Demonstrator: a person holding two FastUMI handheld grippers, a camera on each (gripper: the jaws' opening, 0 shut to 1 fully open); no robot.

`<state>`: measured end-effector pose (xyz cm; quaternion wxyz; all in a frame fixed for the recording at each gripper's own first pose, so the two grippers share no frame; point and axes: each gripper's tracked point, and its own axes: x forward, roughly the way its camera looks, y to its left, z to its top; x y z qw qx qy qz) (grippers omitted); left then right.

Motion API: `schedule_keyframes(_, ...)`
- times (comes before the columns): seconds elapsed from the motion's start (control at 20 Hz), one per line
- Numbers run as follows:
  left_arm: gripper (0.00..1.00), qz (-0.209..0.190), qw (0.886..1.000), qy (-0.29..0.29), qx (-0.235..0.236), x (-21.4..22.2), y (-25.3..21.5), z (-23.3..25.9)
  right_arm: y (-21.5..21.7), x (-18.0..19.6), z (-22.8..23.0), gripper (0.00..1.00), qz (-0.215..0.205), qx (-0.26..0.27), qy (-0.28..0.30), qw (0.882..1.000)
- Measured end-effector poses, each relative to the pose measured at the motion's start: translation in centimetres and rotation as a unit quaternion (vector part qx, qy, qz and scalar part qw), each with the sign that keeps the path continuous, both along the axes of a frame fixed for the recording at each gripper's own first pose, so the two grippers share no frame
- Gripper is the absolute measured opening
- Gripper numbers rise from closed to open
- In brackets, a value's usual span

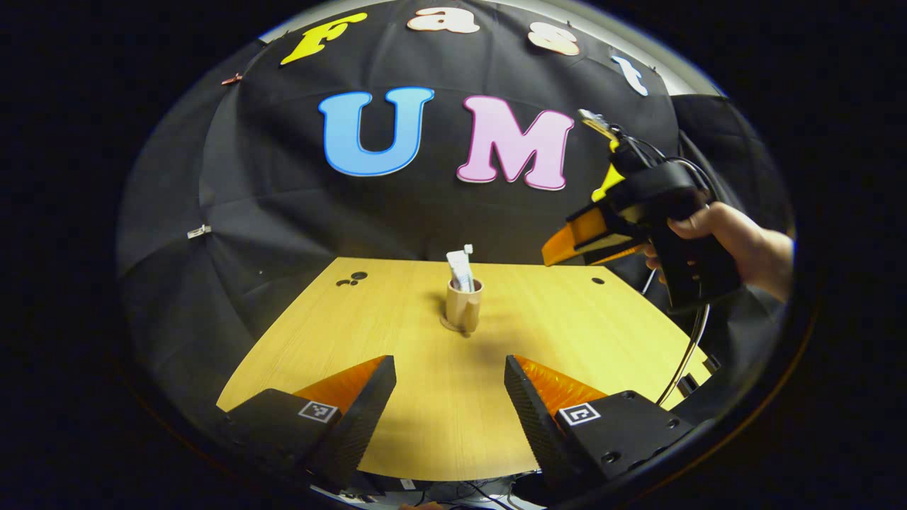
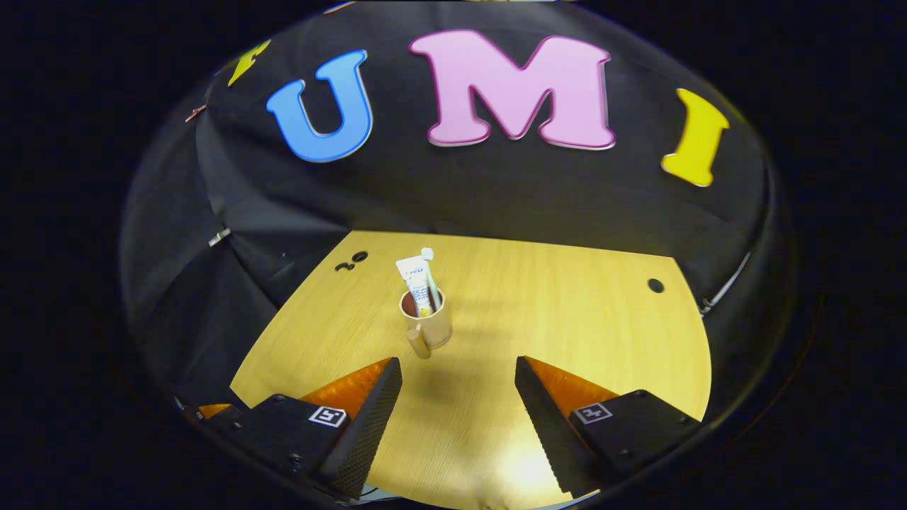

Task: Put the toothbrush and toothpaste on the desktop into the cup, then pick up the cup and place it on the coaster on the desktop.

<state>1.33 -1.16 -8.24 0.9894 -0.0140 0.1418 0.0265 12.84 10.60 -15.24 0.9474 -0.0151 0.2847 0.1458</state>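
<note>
A tan cup (image 1: 464, 303) stands upright near the middle of the wooden desktop (image 1: 581, 326), resting on a round tan coaster (image 1: 453, 326). A white toothpaste tube (image 1: 458, 268) and a toothbrush (image 1: 468, 250) stick up out of it. My left gripper (image 1: 450, 386) is open and empty, well short of the cup. In the right gripper view the cup (image 2: 427, 322) shows its handle toward me, with the toothpaste (image 2: 417, 279) and toothbrush (image 2: 427, 253) inside. My right gripper (image 2: 458, 388) is open and empty, back from the cup. A hand (image 1: 737, 244) holds the right gripper (image 1: 563, 249) up above the desktop's right side.
Small dark holes mark the desktop at the far left (image 1: 352, 278) and far right (image 1: 598, 280). A cable (image 1: 684, 361) hangs past the right edge of the desktop. Black cloth walls close in behind and on both sides. The desktop (image 2: 581, 319) has bare wood around the cup.
</note>
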Motion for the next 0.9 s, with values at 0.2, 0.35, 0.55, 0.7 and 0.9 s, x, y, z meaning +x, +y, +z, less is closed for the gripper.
schedule_keyframes(0.2,0.97,0.000,0.999,-0.034,0.005,-1.4,-0.9,3.0,-5.0,-5.8,3.9,0.98,-0.065,0.014,-0.090,0.994)
schedule_keyframes(0.35,0.97,-0.008,0.998,-0.059,0.009,-2.3,-2.1,4.9,-8.5,-10.8,6.8,0.98,-0.099,0.029,-0.157,0.982)
schedule_keyframes(0.55,0.98,-0.029,0.994,-0.103,0.016,-3.6,-4.2,7.8,-11.6,-15.5,8.6,0.98,-0.121,0.010,-0.208,0.971)
schedule_keyframes(0.7,0.97,-0.034,0.991,-0.125,0.014,-4.7,-5.6,9.4,-12.1,-18.1,10.0,0.98,-0.127,0.010,-0.237,0.963)
schedule_keyframes(0.9,0.92,-0.040,0.989,-0.139,0.021,-5.4,-6.5,10.6,-12.1,-18.8,10.3,0.98,-0.127,0.009,-0.259,0.957)
